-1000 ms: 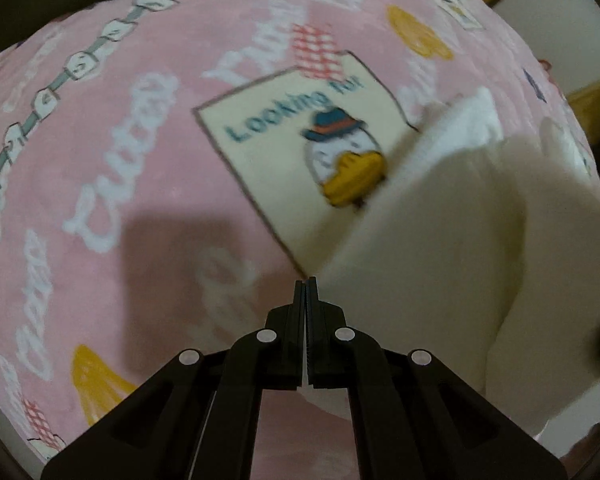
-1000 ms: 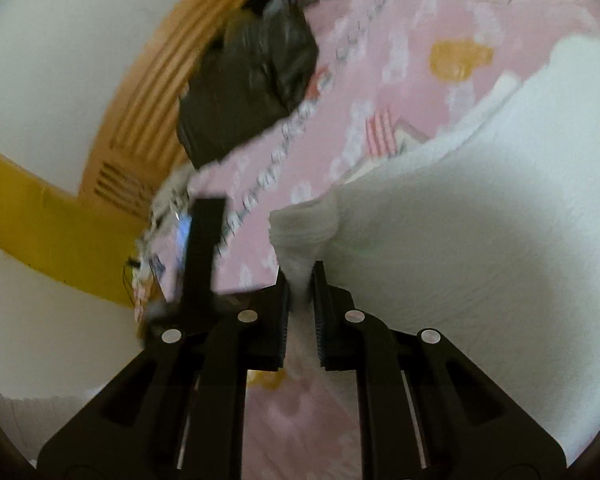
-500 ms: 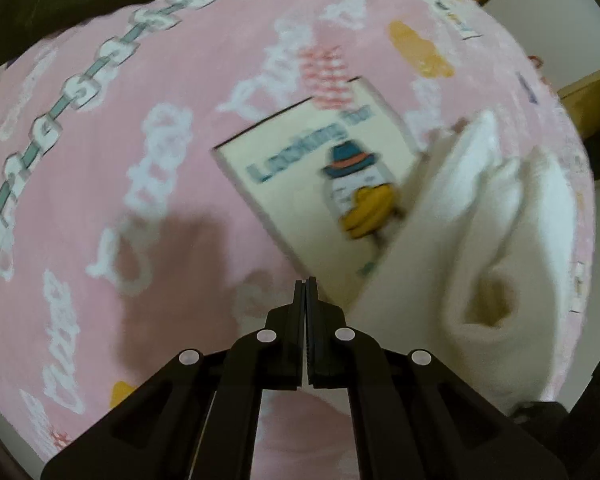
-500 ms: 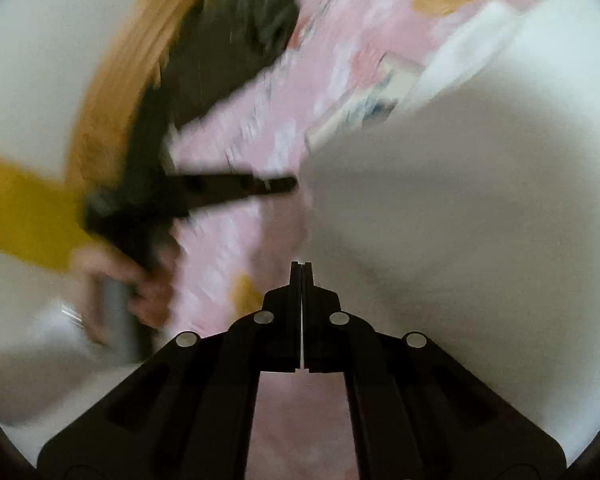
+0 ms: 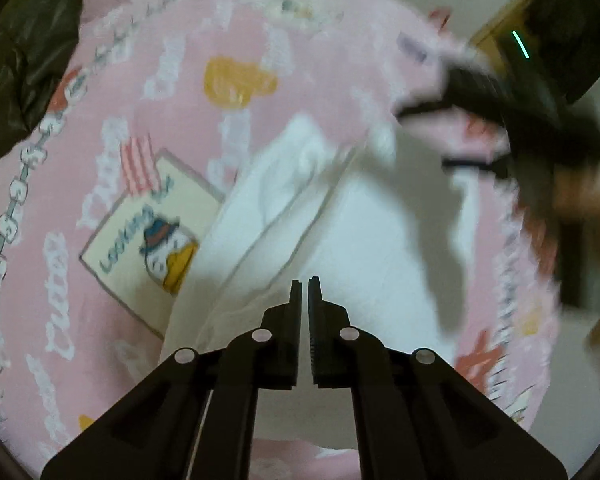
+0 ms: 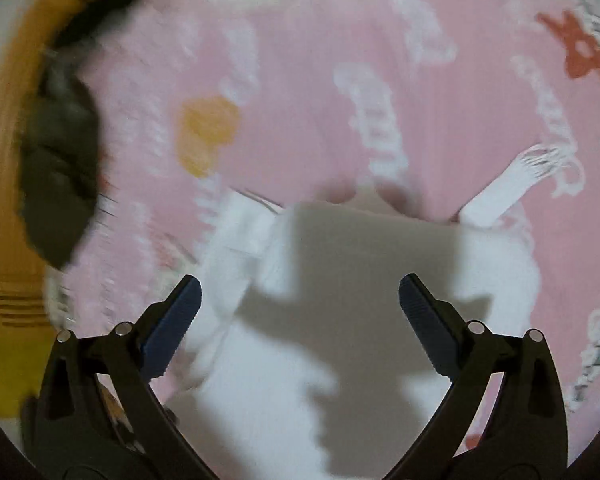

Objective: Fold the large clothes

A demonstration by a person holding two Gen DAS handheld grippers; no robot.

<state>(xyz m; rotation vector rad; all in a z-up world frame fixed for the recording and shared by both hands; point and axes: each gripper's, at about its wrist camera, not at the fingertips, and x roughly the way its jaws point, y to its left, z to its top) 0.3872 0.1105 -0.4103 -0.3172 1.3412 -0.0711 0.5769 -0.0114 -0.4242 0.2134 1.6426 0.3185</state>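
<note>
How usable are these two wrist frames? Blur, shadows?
Left wrist: blanket print legible, white garment soft, other gripper smeared at upper right. Right wrist: heavy motion smear throughout; the gripper's hard shadow lies across the garment.

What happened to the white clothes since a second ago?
The right gripper let go of the white garment; its jaws are opening, nothing between them. The garment now lies flat on the pink blanket. The left gripper stayed nearly shut, empty.
</note>
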